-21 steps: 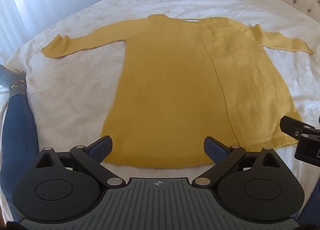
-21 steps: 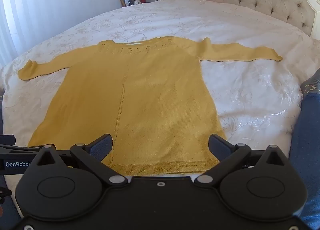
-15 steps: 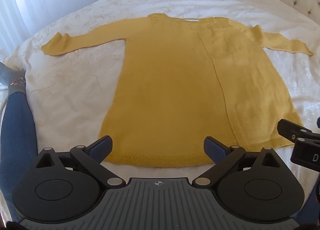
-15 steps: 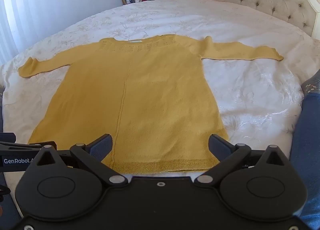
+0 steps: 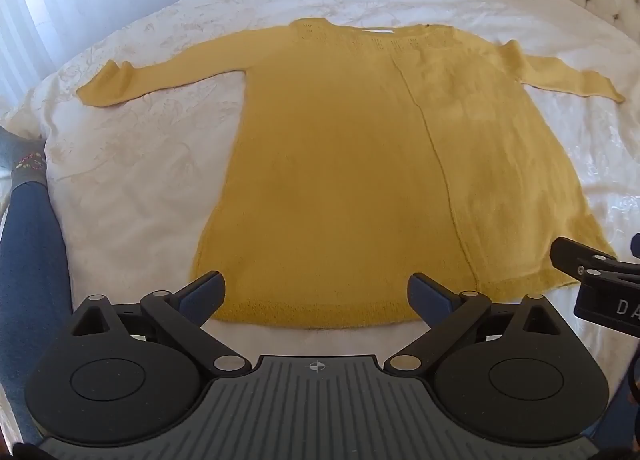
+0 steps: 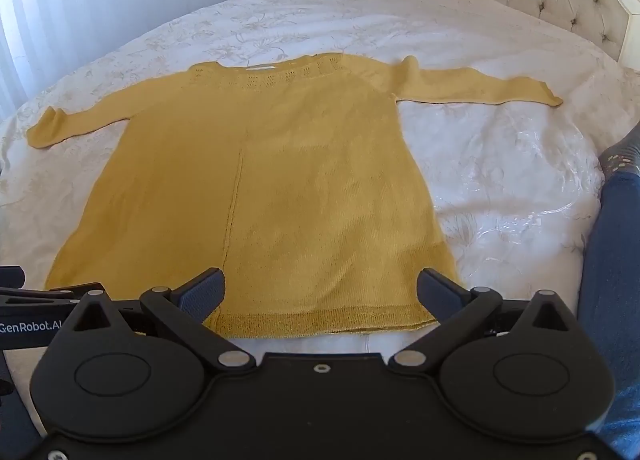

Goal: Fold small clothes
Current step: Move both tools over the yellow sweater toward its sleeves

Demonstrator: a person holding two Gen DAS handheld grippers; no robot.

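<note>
because the yellow sweater (image 5: 344, 180) lies flat and face-up in the middle of the bed (image 5: 132, 180), sleeves spread toward the two side edges and hem at the near edge, we judge it laid out ready for a first fold. we hold the left tool (image 5: 316, 292) over the hem's left part and the right tool (image 6: 320, 288) over its right part, both angled down, jaws spread wide and grasping nothing, so each can take a hem corner. neither touches the knit yet.
</note>
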